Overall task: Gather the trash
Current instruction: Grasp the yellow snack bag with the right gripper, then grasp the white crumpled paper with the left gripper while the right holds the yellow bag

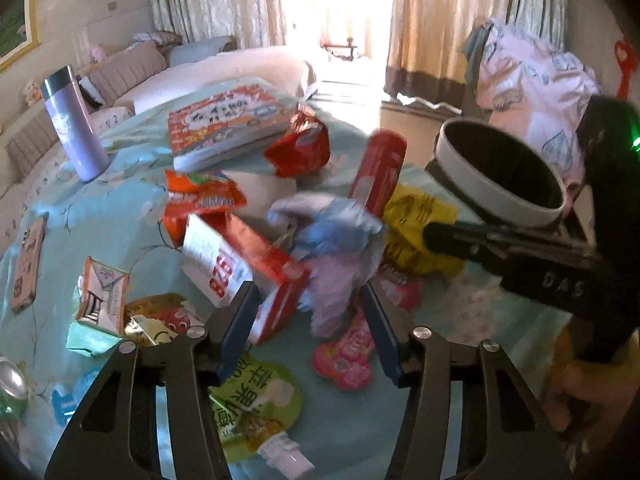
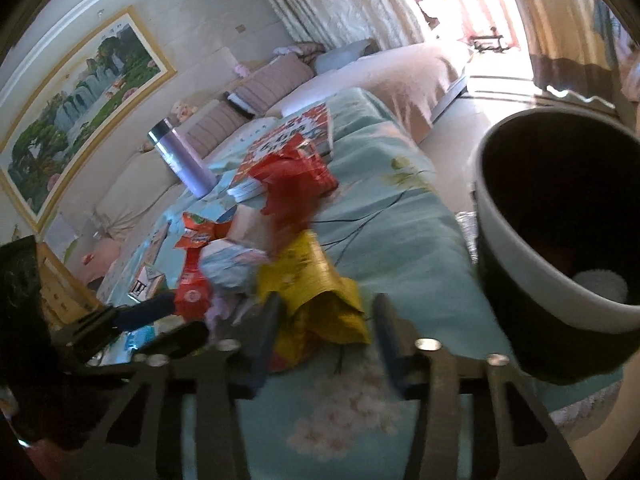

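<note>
Trash lies heaped on a light-blue tablecloth [image 1: 120, 208]. My left gripper [image 1: 308, 304] is open above the heap, its jaws on either side of a red and white carton [image 1: 240, 264] and a crumpled blue and lilac plastic bag [image 1: 340, 240]. My right gripper [image 2: 324, 320] is open, its jaws astride a yellow wrapper [image 2: 316, 288], which also shows in the left wrist view [image 1: 416, 232]. A grey and white bin [image 2: 560, 248] stands at the table's right edge; it also shows in the left wrist view [image 1: 500, 168]. A red chip bag [image 2: 296, 184] and an orange packet [image 1: 200, 196] lie further back.
A lilac flask [image 1: 72, 124] and a picture book [image 1: 228, 124] stand at the far side. A green pouch [image 1: 256, 408], a pink wrapper [image 1: 344, 356], a small carton [image 1: 100, 296] and a can [image 1: 12, 392] lie near my left gripper. A sofa [image 2: 280, 76] is behind.
</note>
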{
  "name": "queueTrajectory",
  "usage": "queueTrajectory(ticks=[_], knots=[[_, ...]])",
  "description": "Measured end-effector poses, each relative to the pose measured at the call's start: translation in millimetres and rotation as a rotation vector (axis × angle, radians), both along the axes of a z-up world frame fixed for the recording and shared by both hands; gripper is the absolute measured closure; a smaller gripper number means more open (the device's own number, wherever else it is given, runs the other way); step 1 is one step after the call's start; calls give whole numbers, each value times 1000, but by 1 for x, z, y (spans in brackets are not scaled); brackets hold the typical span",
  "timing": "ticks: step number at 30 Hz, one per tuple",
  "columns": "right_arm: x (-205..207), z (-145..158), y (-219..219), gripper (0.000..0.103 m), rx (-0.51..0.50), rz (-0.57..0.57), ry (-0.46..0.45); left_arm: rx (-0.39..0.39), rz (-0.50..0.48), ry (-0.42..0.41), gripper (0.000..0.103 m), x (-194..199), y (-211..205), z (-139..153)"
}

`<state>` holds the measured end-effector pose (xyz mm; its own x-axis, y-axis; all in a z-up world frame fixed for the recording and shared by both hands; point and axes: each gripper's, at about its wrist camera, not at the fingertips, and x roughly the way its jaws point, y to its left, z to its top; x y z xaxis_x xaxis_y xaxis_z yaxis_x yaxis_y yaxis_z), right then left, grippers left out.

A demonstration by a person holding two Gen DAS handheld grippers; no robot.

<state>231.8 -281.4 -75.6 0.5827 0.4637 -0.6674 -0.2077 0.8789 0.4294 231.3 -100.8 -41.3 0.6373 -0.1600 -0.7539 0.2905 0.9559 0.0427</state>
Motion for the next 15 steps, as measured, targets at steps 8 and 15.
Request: queueTrajectory(ticks=[8,15], knots=[[-13,3,-5,82,-6,-5,-11,-74,-8,62,102,1,15,-7],[-26,13,-12,83,4,-18,-32,-134,-24,41,102,-12,20,6]])
